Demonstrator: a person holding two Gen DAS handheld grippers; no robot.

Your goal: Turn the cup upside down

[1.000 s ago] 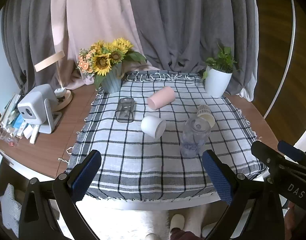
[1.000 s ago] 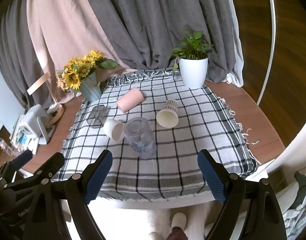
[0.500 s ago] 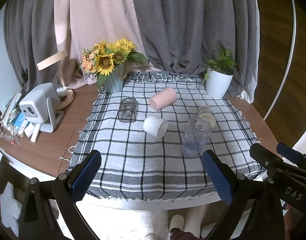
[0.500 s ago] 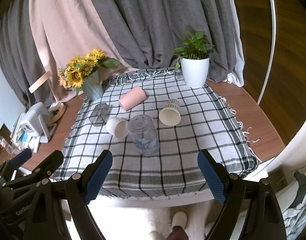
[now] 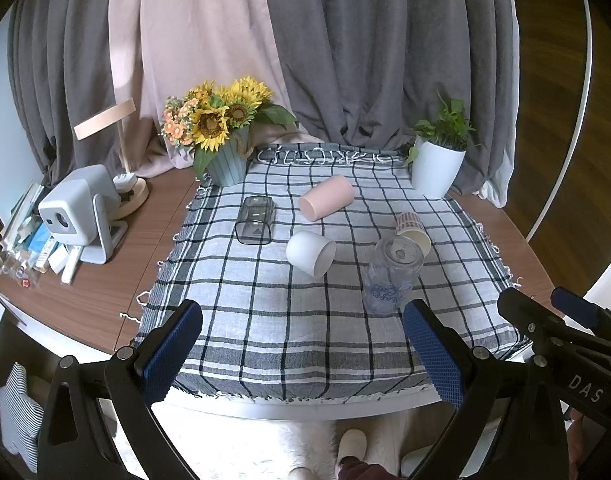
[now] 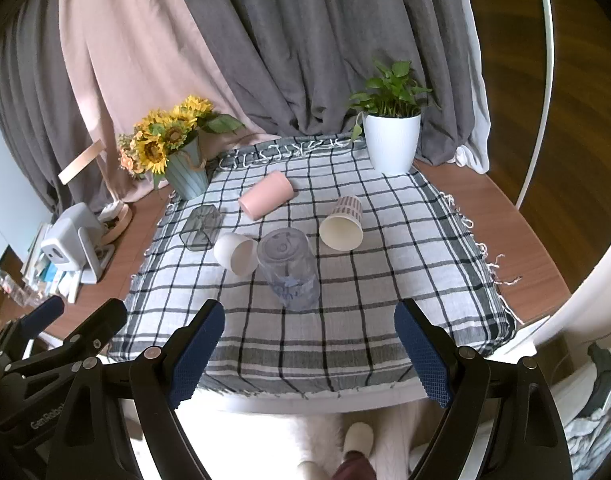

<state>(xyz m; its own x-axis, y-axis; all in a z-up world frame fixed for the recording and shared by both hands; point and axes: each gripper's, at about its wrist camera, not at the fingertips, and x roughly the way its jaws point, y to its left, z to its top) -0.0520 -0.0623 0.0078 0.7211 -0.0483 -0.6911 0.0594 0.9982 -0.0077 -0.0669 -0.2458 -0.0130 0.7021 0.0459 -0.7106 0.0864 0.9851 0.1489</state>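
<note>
Left gripper [image 5: 303, 354] and right gripper [image 6: 309, 354] wide apart, empty, off the near cloth [image 6: 305, 344] edge; clear cup [image 6: 288, 268] inverted.

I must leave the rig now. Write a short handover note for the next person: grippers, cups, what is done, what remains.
Left gripper: open, holds nothing, near table edge.
Right gripper: open, holds nothing, near table edge.
On the checked cloth: clear cup stands upside down. Lying on their sides: white cup, pink cup, striped paper cup, dark square cup.
Done: the clear cup, it seems.
Left: probably the four lying cups.
</note>
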